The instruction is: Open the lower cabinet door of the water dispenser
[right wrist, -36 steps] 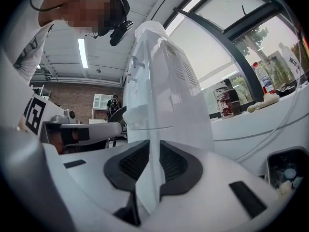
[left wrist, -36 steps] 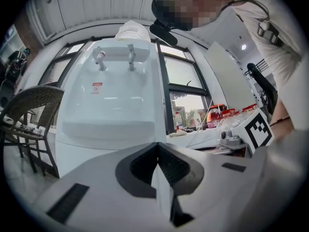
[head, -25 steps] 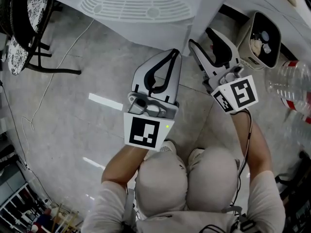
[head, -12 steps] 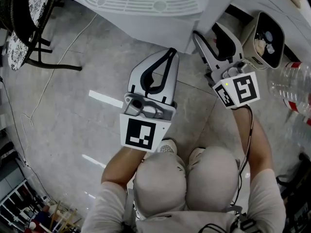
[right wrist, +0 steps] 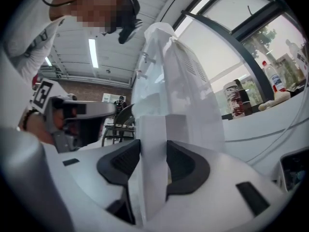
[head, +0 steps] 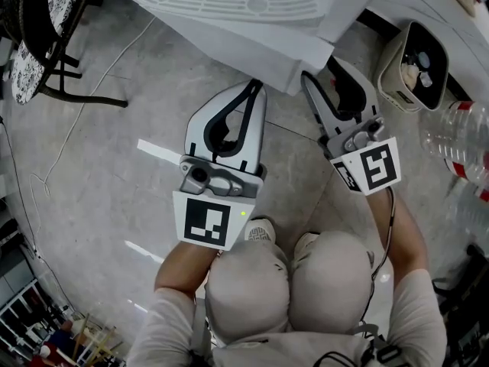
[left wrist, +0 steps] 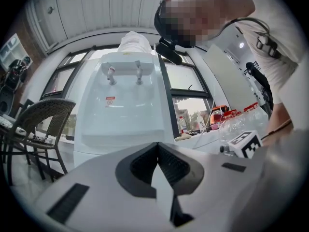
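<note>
Cabinet door (head: 294, 61) has swung slightly ajar, so opening has begun, right gripper (right wrist: 153, 151) closing on its edge, left gripper (left wrist: 157, 149) pinched together.

The floor (head: 99, 182) is made of big grey tiles and it shines. A white water dispenser (head: 229, 6) stands on it at the top. A black chair (head: 46, 44) stands in the left corner. A thin white cord (head: 74, 132) lies across the tiles near the chair. A beige bin (head: 397, 75) sits on the right, near some clear plastic bottles (head: 458, 140). The person's shoes (head: 260, 232) rest on the floor too.
</note>
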The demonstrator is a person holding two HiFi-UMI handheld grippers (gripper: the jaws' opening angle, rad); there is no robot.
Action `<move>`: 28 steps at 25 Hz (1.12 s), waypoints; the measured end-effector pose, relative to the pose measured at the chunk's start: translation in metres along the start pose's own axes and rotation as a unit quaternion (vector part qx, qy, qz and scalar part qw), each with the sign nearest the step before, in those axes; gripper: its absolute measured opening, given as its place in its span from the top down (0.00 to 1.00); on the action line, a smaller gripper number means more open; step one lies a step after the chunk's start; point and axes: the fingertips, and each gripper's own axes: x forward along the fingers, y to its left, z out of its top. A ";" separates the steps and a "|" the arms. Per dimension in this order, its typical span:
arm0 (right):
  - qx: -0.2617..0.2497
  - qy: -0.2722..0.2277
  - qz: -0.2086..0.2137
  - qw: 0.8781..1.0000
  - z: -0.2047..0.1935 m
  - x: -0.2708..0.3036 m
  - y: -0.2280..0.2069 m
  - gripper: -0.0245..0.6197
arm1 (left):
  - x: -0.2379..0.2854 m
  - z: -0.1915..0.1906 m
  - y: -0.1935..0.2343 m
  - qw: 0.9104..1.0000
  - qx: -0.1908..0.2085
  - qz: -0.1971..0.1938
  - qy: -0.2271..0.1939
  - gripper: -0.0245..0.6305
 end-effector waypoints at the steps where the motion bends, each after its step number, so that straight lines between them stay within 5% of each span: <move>1: -0.006 0.002 0.024 1.000 0.000 -0.003 0.017 0.68 | -0.002 0.002 0.002 1.000 0.002 0.003 -0.002 0.96; 7: 0.006 -0.003 0.121 0.993 0.000 -0.001 0.093 0.68 | -0.032 0.016 0.018 0.999 0.016 0.032 -0.004 0.96; 28: 0.005 0.014 0.243 0.970 -0.008 0.043 0.225 0.66 | -0.157 0.001 0.102 0.981 0.046 0.181 0.048 0.96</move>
